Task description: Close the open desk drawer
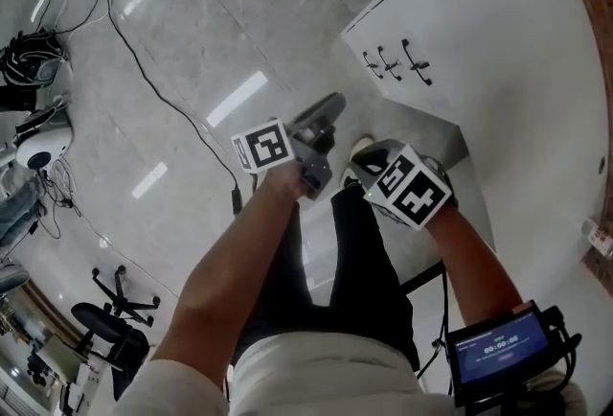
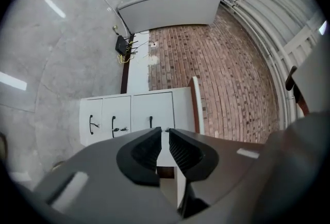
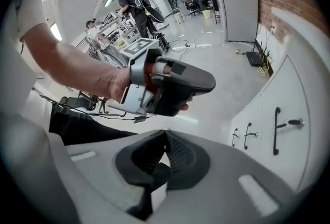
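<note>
The white drawer unit (image 1: 412, 21) stands under the desk at the upper right, with three black handles (image 1: 393, 64). In the left gripper view its three fronts (image 2: 129, 114) look level with one another, and I cannot tell which is open. My left gripper (image 1: 329, 105) points at the unit from a distance; its jaws (image 2: 164, 131) are empty with only a thin slit between them. My right gripper (image 3: 165, 132) is held beside it, jaws together and empty, its marker cube (image 1: 412, 189) over my legs. The same handles (image 3: 276, 130) lie to its right.
Cables (image 1: 144, 69) trail over the glossy grey floor, and office chairs (image 1: 120, 304) stand at the lower left. A black box with wires (image 2: 121, 45) sits by the brick wall (image 2: 227, 73). People (image 3: 131, 6) stand far off among benches.
</note>
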`<state>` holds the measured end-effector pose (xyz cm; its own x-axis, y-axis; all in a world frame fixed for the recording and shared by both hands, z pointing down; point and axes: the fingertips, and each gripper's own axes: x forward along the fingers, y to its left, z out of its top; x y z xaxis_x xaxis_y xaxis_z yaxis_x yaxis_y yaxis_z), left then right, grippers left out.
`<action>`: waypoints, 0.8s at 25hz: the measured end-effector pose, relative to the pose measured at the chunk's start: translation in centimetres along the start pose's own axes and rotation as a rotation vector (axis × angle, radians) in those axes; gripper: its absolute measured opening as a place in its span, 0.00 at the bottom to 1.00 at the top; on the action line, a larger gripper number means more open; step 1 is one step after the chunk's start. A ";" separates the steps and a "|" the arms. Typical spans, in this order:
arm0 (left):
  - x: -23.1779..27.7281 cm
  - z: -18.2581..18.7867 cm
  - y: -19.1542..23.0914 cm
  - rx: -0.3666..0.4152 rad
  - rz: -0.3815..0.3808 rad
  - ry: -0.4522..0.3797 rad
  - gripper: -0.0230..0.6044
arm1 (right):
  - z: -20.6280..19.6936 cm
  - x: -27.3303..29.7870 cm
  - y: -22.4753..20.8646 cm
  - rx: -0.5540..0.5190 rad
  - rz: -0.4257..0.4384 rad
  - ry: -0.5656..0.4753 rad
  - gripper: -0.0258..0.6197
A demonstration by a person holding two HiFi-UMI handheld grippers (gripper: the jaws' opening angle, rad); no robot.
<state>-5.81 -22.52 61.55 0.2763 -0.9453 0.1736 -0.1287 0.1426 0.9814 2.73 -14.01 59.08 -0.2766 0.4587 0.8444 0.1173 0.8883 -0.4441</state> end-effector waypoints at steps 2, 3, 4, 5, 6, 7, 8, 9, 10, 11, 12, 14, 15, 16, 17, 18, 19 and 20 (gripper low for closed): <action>-3.4 0.5 -5.4 -0.004 -0.016 -0.011 0.11 | 2.3 -3.3 3.5 -0.021 -0.008 0.007 0.04; -4.9 0.6 -7.6 -0.002 -0.019 -0.013 0.11 | 3.4 -4.6 4.9 -0.031 -0.012 0.007 0.04; -6.3 0.5 -9.2 0.002 -0.015 -0.012 0.11 | 4.2 -5.5 6.2 -0.038 -0.015 0.003 0.04; -7.7 0.3 -10.4 0.009 -0.002 -0.008 0.11 | 4.8 -6.2 7.3 -0.045 -0.016 -0.003 0.04; -8.8 0.1 -11.4 0.018 0.006 -0.007 0.11 | 5.2 -6.7 8.3 -0.051 -0.017 -0.010 0.04; -9.8 0.0 -12.6 0.024 0.000 -0.010 0.11 | 5.7 -7.2 9.1 -0.057 -0.021 -0.019 0.04; -10.7 0.0 -14.0 0.028 -0.012 -0.014 0.11 | 6.3 -7.9 9.9 -0.064 -0.028 -0.028 0.04; -11.7 0.0 -15.5 0.029 -0.020 -0.016 0.11 | 6.9 -8.6 10.8 -0.070 -0.036 -0.037 0.04; -12.7 0.0 -17.0 0.031 -0.028 -0.016 0.11 | 7.5 -9.2 11.8 -0.075 -0.043 -0.044 0.04; -13.7 0.0 -18.3 0.033 -0.038 -0.015 0.11 | 7.9 -9.7 12.9 -0.077 -0.047 -0.048 0.04; -14.7 -0.2 -19.4 0.039 -0.050 -0.014 0.11 | 8.2 -10.1 14.0 -0.077 -0.050 -0.050 0.04; -16.2 0.0 -21.1 0.067 -0.071 -0.016 0.11 | 8.5 -10.5 15.7 -0.076 -0.054 -0.051 0.04; -16.8 0.3 -21.6 0.074 -0.074 -0.021 0.11 | 8.8 -10.7 16.3 -0.077 -0.057 -0.052 0.04; -17.4 0.6 -22.0 0.072 -0.071 -0.029 0.11 | 9.1 -10.8 16.8 -0.081 -0.061 -0.054 0.04; -17.9 0.8 -22.4 0.070 -0.069 -0.037 0.11 | 9.3 -10.9 17.3 -0.084 -0.064 -0.056 0.04; -18.5 1.0 -22.8 0.076 -0.074 -0.044 0.11 | 9.6 -11.1 18.0 -0.085 -0.066 -0.057 0.04; -19.1 1.1 -23.2 0.083 -0.079 -0.047 0.11 | 9.8 -11.2 18.7 -0.086 -0.070 -0.057 0.04; -19.8 1.2 -23.5 0.085 -0.079 -0.048 0.11 | 10.1 -11.2 19.4 -0.086 -0.076 -0.055 0.04</action>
<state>-9.37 -7.52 34.92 0.2433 -0.9658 0.0897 -0.1889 0.0435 0.9810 -1.55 -2.17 37.96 -0.3394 0.3905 0.8558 0.1749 0.9201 -0.3504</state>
